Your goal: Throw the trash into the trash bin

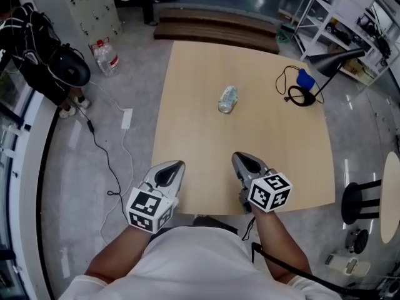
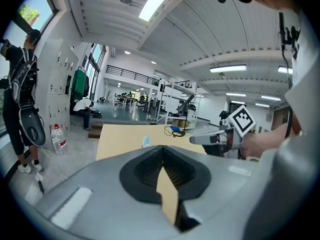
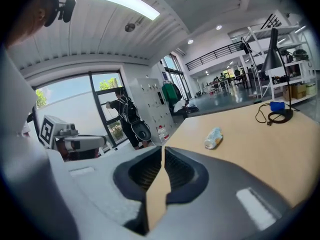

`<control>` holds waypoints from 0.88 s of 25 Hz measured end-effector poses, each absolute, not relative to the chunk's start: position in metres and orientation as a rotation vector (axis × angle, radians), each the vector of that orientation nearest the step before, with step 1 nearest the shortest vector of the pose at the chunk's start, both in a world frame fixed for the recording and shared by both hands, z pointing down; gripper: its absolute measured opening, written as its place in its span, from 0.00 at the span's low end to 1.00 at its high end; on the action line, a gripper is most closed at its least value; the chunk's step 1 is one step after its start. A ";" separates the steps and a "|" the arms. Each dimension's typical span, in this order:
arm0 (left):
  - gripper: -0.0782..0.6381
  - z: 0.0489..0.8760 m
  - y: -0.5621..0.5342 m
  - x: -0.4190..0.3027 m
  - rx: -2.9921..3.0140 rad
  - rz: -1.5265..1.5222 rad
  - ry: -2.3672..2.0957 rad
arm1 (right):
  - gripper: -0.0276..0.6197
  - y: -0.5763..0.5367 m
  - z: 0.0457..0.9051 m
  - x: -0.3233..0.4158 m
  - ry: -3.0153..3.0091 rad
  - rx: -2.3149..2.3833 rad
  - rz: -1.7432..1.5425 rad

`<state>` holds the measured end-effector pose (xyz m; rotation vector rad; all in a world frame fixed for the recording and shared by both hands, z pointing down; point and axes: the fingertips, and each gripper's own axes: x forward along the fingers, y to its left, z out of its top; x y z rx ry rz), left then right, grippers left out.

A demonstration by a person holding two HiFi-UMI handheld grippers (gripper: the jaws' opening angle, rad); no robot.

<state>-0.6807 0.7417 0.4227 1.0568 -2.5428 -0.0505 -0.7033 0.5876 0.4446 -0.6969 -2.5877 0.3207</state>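
Left gripper (image 1: 177, 165) and right gripper (image 1: 237, 157) hover at the table's (image 1: 187, 136) near edge, both with jaws closed together and empty. A crumpled bottle (image 1: 228, 99) lies untouched mid-table.

1 black desk lamp (image 1: 335, 58) and 1 small blue object (image 1: 304, 79) sit at the wooden table's (image 1: 187, 142) far right corner.

no readable text, labels, numbers or signs
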 end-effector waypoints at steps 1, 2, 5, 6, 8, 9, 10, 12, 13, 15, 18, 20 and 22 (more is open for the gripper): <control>0.12 0.423 0.734 -0.686 1.061 -0.035 -2.540 | 0.06 0.581 0.452 -0.714 -2.578 -0.692 0.311; 0.12 0.424 0.727 -0.690 1.065 -0.021 -2.536 | 0.07 0.575 0.459 -0.724 -2.572 -0.689 0.303; 0.12 0.431 0.708 -0.699 1.068 0.017 -2.508 | 0.07 0.563 0.475 -0.754 -2.558 -0.686 0.314; 0.12 0.434 0.704 -0.702 1.061 0.023 -2.493 | 0.07 0.561 0.481 -0.762 -2.552 -0.687 0.325; 0.12 0.442 0.699 -0.709 1.038 0.022 -2.464 | 0.07 0.559 0.490 -0.776 -2.537 -0.688 0.346; 0.12 0.447 0.697 -0.713 1.026 0.019 -2.451 | 0.08 0.559 0.495 -0.781 -2.529 -0.689 0.354; 0.12 0.453 0.695 -0.716 1.018 0.018 -2.440 | 0.08 0.558 0.499 -0.786 -2.521 -0.689 0.361; 0.12 0.462 0.692 -0.723 1.001 0.019 -2.426 | 0.09 0.555 0.506 -0.796 -2.510 -0.686 0.372; 0.12 0.465 0.690 -0.727 0.991 0.018 -2.422 | 0.09 0.553 0.509 -0.801 -2.506 -0.683 0.375; 0.12 0.469 0.688 -0.735 0.972 0.009 -2.413 | 0.12 0.548 0.516 -0.810 -2.498 -0.678 0.373; 0.12 0.472 0.682 -0.745 0.953 0.015 -2.415 | 0.15 0.540 0.524 -0.826 -2.491 -0.673 0.380; 0.12 0.474 0.676 -0.753 0.941 0.029 -2.419 | 0.17 0.532 0.528 -0.840 -2.497 -0.666 0.400; 0.12 0.478 0.670 -0.759 0.940 0.038 -2.413 | 0.18 0.524 0.533 -0.854 -2.502 -0.644 0.407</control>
